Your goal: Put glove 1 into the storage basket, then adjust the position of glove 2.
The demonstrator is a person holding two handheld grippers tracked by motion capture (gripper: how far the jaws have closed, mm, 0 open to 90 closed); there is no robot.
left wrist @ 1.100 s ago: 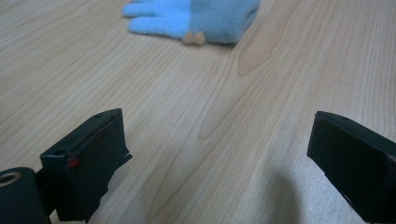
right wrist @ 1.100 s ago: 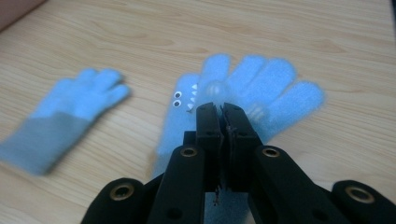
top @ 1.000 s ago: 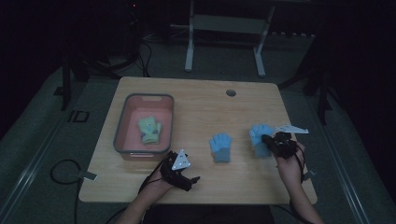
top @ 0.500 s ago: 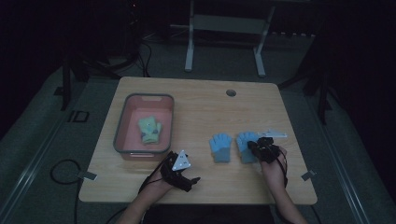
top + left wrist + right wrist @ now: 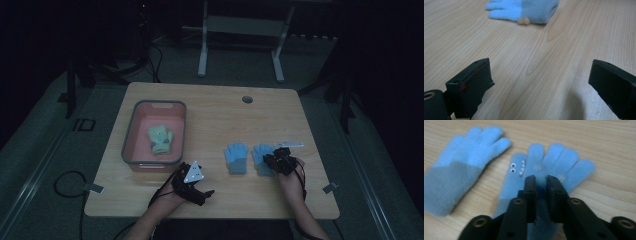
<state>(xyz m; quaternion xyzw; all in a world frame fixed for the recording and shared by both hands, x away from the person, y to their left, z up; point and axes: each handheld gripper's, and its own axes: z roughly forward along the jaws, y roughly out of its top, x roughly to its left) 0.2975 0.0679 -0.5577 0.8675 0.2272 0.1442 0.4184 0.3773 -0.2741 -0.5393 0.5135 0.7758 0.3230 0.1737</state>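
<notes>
Heads up: your right gripper (image 5: 541,182) jaws have just been opening, barely parted over the blue glove (image 5: 549,167). Lift now and fleece may snag, dragging it across the counter (image 5: 210,107).

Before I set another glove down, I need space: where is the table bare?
Bare wood lies between the pink bin and the two blue gloves, and across the far side around the round hole. It is crowded around the gloves, where the right gripper works.
</notes>
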